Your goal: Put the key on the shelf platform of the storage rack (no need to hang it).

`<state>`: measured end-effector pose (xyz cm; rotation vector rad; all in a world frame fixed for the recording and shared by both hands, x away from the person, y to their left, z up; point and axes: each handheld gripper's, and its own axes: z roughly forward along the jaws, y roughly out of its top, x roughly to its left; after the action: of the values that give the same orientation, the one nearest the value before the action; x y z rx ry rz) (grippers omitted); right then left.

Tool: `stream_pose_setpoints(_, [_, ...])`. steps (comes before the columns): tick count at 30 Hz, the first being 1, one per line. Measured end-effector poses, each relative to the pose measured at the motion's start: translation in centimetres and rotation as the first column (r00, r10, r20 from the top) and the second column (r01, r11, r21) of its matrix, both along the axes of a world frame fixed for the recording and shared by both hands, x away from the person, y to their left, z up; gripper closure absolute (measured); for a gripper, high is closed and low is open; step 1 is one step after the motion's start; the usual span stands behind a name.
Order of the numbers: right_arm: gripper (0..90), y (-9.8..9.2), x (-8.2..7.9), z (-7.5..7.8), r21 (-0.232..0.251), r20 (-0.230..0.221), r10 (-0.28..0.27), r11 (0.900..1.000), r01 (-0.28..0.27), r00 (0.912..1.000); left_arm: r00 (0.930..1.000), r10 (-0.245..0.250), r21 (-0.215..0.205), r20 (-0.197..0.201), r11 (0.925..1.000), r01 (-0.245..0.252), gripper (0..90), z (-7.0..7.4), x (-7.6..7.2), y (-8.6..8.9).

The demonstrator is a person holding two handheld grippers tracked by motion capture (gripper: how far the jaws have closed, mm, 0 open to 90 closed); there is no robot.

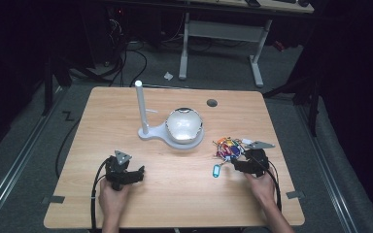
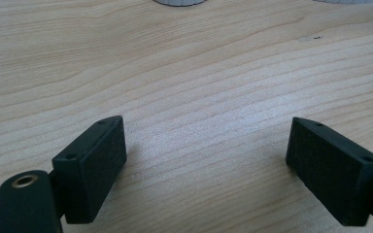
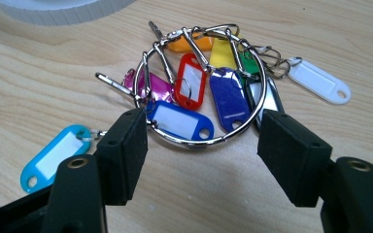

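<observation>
Right gripper [image 3: 201,141] hangs just above the pale wooden table [image 2: 184,73] with its black jaws spread wide and nothing between the pads — they frame the near edge of a shiny metal ring [image 3: 199,87] loaded with coloured plastic key tags. Red, dark blue, yellow, orange, green and pink tags crowd inside the ring; a white plastic key tag [image 3: 320,82] lies just beyond it, and a light-blue plastic key tag [image 3: 53,158] lies apart beside one jaw. Left gripper [image 2: 204,155], well apart on the table's other side, also stands wide open over bare wood. Behind them stands a white stand with an upright post [image 1: 141,109].
</observation>
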<state>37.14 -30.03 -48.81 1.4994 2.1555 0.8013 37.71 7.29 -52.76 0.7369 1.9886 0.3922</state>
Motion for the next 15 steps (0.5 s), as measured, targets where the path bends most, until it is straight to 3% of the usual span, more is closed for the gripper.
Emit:
stream_pose_setpoints(4, [36.4, 0.0, 0.6, 0.2, 0.014, -0.004, -0.001, 1.000, 0.001, 1.0000, 1.0000, 0.000, 0.000, 0.000, 1.0000, 0.000, 15.0, 0.0, 0.0, 0.0])
stream_pose_setpoints(5, [37.4, -0.1, 0.8, 0.3, 0.040, 0.001, 0.002, 0.999, -0.002, 1.0000, 1.0000, 0.000, 0.001, 0.000, 1.0000, 0.000, 15.0, 0.0, 0.0, 0.0])
stream_pose_setpoints(15, [37.9, 0.4, 2.4, 1.0, 0.041, -0.004, 0.023, 0.999, -0.022, 0.9997, 1.0000, -0.001, 0.000, 0.000, 1.0000, 0.001, 15.0, 0.0, 0.0, 0.0])
